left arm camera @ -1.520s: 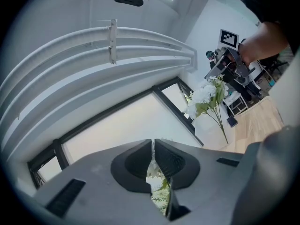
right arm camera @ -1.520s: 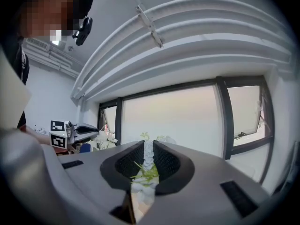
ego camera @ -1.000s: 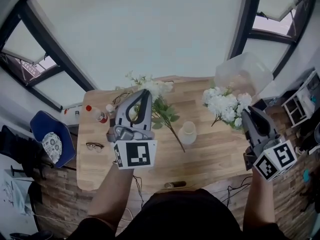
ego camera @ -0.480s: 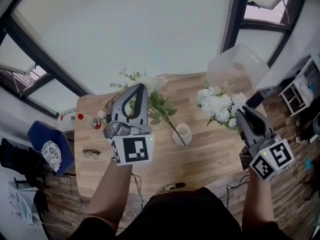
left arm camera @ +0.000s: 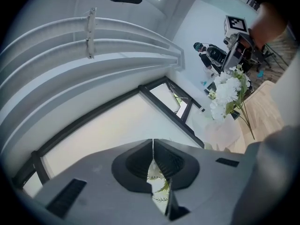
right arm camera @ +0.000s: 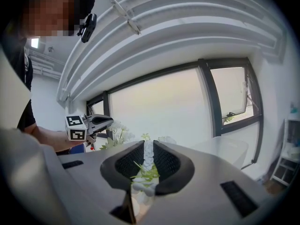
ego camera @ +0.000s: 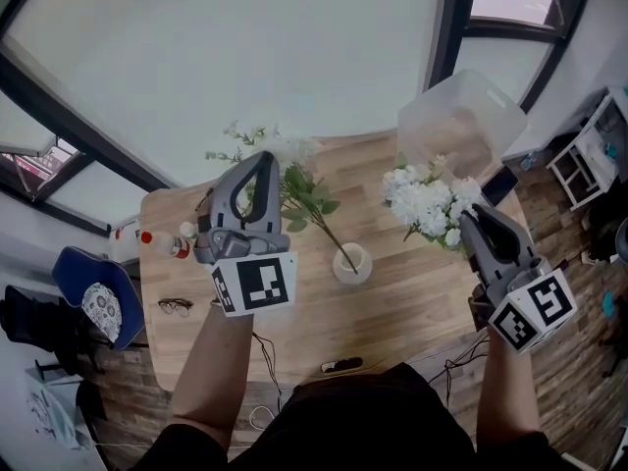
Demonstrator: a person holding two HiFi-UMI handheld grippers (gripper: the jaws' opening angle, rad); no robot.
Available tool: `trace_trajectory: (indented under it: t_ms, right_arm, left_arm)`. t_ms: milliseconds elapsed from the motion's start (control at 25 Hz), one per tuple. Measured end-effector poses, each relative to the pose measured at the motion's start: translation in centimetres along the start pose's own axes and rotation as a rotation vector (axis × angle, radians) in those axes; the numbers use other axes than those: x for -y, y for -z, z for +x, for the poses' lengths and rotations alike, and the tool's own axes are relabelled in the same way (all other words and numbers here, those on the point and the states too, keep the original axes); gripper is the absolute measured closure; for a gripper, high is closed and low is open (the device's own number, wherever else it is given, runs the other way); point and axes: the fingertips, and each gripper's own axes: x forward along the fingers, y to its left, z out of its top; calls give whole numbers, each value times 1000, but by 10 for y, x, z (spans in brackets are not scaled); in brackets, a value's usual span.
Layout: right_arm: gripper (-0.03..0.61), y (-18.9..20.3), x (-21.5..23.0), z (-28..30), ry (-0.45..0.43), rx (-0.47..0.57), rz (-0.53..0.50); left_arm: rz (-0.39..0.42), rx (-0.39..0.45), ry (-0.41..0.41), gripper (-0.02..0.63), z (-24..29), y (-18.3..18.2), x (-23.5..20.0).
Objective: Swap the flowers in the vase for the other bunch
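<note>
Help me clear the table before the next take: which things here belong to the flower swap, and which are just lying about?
Part of the job: vase; leafy bunch in the left claw; white bunch in the right claw.
Just lying about: red-capped bottle; glasses; clear tub; small dark object.

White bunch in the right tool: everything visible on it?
The white bunch is a dense cluster of small rounded white blossoms with green leaves. The right tool is shut on it, blossoms and leaves between its pads, holding it above the right side of the table. Nothing else visibly touches it.
</note>
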Motion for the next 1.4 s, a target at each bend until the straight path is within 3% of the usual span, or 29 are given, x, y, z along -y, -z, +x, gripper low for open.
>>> trace_trajectory:
  t_ms: [560,1000,1400]
  right_arm:
    - [503,28,16,30,-12,-51,31]
    - [503,40,22,45,-29,-58,64]
    - [503,39,10,57,-42,-52,64]
  left_arm:
    - [94,-52,47,601,30,41,36]
    - [12,-101,92,601,32,59,57]
    - [-4,-67,109,601,16,48,59]
